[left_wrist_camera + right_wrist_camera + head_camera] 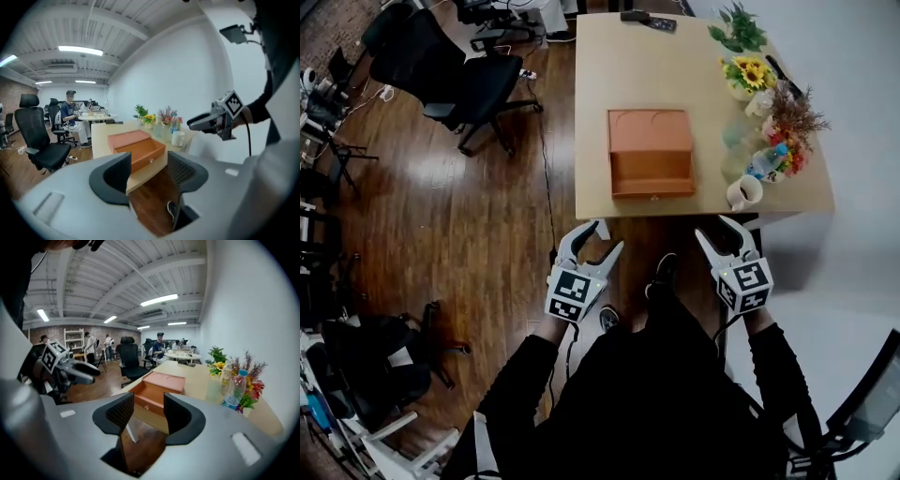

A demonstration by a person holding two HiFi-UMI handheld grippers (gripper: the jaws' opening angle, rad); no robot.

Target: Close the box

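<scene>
The left claw (602,236) is spread, with nothing between its jaws; in the left gripper view only wooden floor and the desk's near edge show through the gap (149,171). The right claw (720,230) is spread as well and also empty, its pads framing floor and desk edge in the right gripper view (147,416). Both claws hang over the floor (459,216), just short of the desk's near edge and touching nothing. Each shows in the other's camera, off to the side.

The box (651,152) lies on the desk (675,75) ahead of both claws, roughly between them and a little nearer the left one. It sits close to the desk's near edge, apart from either claw. It is open: the orange tray faces up toward the person, and the lid is laid back flat on the far side.

To the right of the box, by the desk's right edge, stand a white mug (742,192), a plastic bottle (766,159) and sunflowers (748,73). A black office chair (455,75) stands on the floor to the left of the desk.
</scene>
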